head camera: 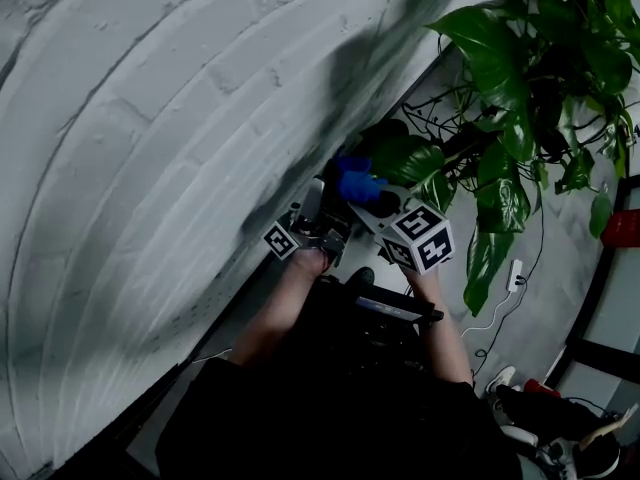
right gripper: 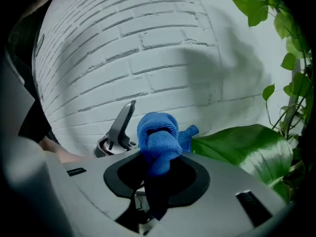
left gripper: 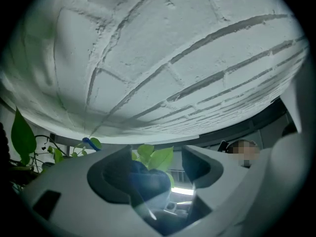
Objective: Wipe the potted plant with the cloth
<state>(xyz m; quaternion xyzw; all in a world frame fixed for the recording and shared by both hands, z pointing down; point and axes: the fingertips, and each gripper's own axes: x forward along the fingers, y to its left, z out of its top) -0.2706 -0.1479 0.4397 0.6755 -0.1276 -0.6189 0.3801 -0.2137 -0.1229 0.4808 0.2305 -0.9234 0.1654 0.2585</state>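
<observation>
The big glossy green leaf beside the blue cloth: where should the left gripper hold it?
The big glossy green leaf lies broad, fairly flat, narrowing toward the blue cloth. Probably pinch that free end lightly, left gripper coming from the white brick wall's side, away from the stems.

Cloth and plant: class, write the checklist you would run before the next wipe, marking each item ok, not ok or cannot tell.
1. Cloth gripped by the right hand-held gripper: ok, it is bunched between the jaws.
2. Enough cloth sticking out to wipe with: ok, a wad stands past the jaws.
3. Cloth against a leaf: cannot tell; the big leaf lies just beside it.
4. Left hand-held gripper free to steady a leaf: ok, its jaws stand apart.
5. Leaf between the left jaws: cannot tell; a small leaf shows in the gap, but its depth is unclear.
</observation>
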